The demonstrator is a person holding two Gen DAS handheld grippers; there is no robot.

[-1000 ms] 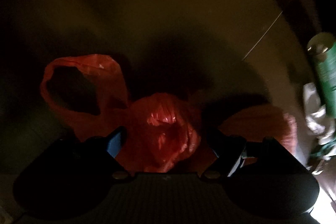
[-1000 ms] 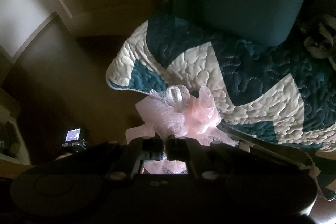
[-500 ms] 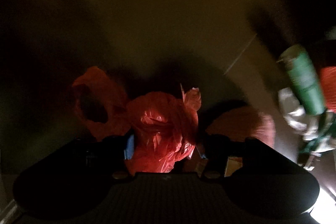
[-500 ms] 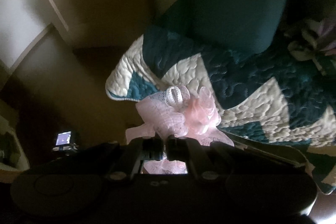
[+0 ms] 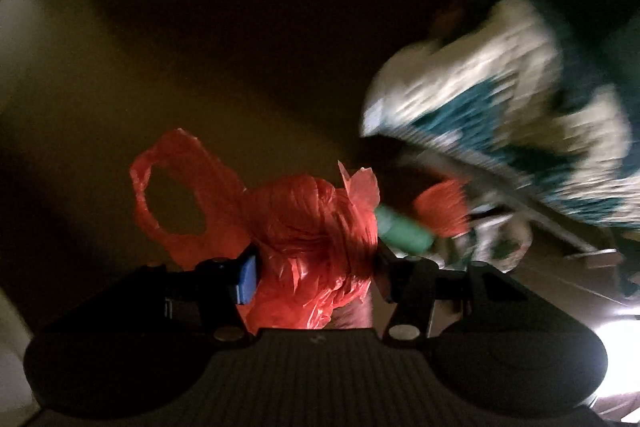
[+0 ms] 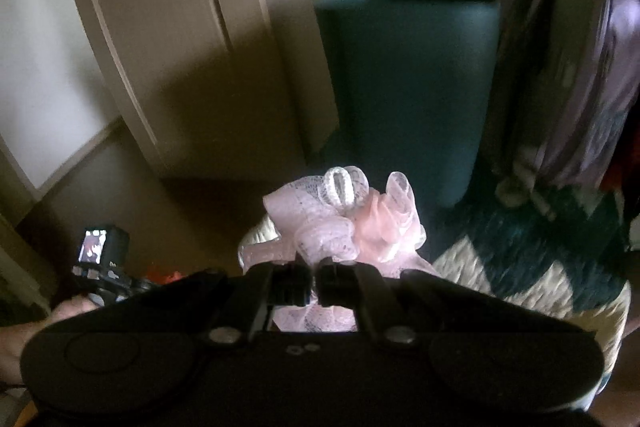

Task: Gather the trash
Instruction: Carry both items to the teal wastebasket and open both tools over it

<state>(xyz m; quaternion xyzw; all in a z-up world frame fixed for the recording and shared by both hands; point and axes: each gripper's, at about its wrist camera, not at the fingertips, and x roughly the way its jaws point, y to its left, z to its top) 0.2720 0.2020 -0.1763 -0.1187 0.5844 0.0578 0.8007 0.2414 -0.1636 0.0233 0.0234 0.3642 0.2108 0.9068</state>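
In the left wrist view my left gripper [image 5: 314, 273] holds a bunched red plastic bag [image 5: 308, 227] between its jaws; a looped handle of the bag [image 5: 168, 203] hangs out to the left. A green can [image 5: 404, 233] and crumpled white trash [image 5: 496, 243] lie blurred just right of the bag. In the right wrist view my right gripper [image 6: 314, 285] is shut on a wad of pink and white mesh ribbon [image 6: 340, 223], held up in the air.
A teal and white quilt [image 5: 520, 131] lies at the right, also in the right wrist view [image 6: 540, 251]. A dark teal chair back [image 6: 404, 83] stands behind, a purple bag [image 6: 580, 67] at the right, a beige door [image 6: 180, 27] at the left. The left gripper's body [image 6: 104, 267] shows at lower left.
Both grippers swung upward and to the right. The quilt came into the left view and the can moved in close to the bag. The right view rose from quilt to chair back and door.
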